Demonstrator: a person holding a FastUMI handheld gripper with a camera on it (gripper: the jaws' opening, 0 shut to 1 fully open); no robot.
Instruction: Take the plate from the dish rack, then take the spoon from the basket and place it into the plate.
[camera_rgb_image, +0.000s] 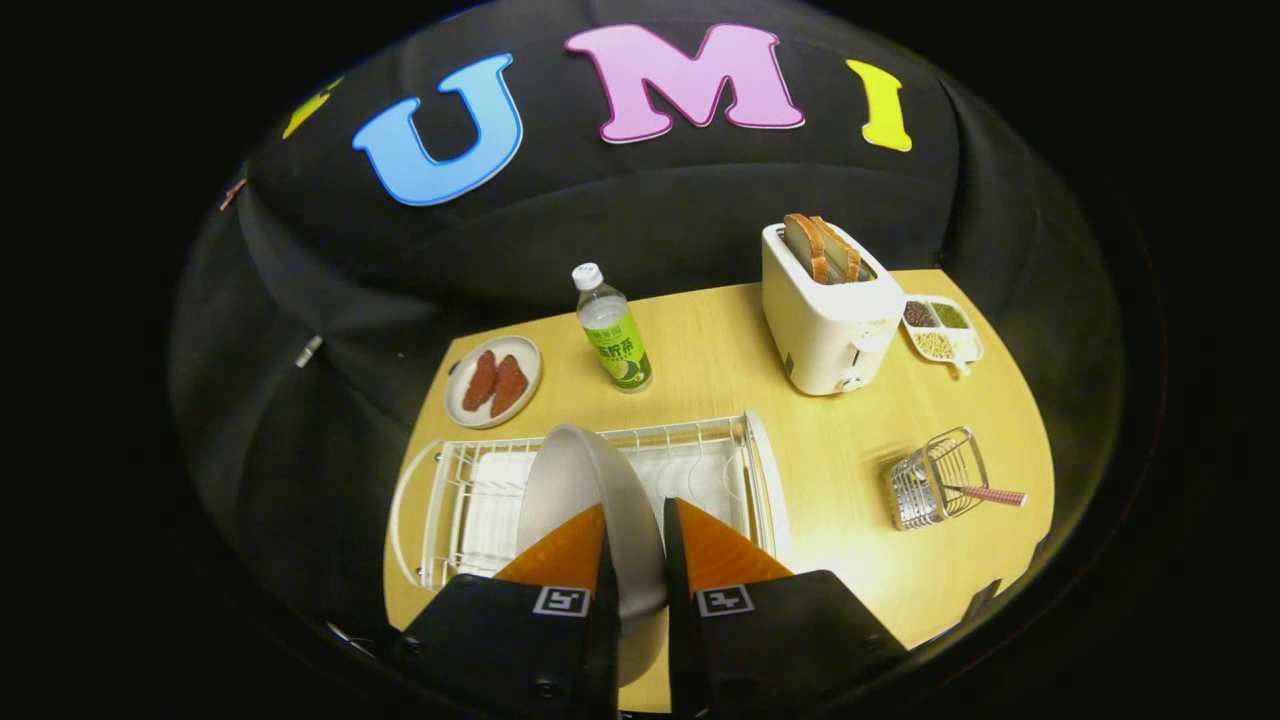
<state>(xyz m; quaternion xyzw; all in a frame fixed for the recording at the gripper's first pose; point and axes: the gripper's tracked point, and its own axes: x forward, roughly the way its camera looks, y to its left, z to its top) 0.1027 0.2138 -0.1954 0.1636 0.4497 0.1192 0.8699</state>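
Observation:
A pale grey plate (585, 480) stands on edge between my fingers, its rim clamped by both of them; my gripper (637, 530) is shut on it. The plate hangs above the white wire dish rack (700, 470), which lies just beyond the fingers. To the right of the rack stands a small wire basket (935, 480) with a spoon's pink-patterned handle (990, 494) sticking out toward the right.
On the wooden table (840, 520) beyond the rack stand a green-labelled bottle (613, 330), a small plate with two reddish pieces of food (494, 381), a white toaster holding bread (830, 315) and a divided dish of grains (942, 330).

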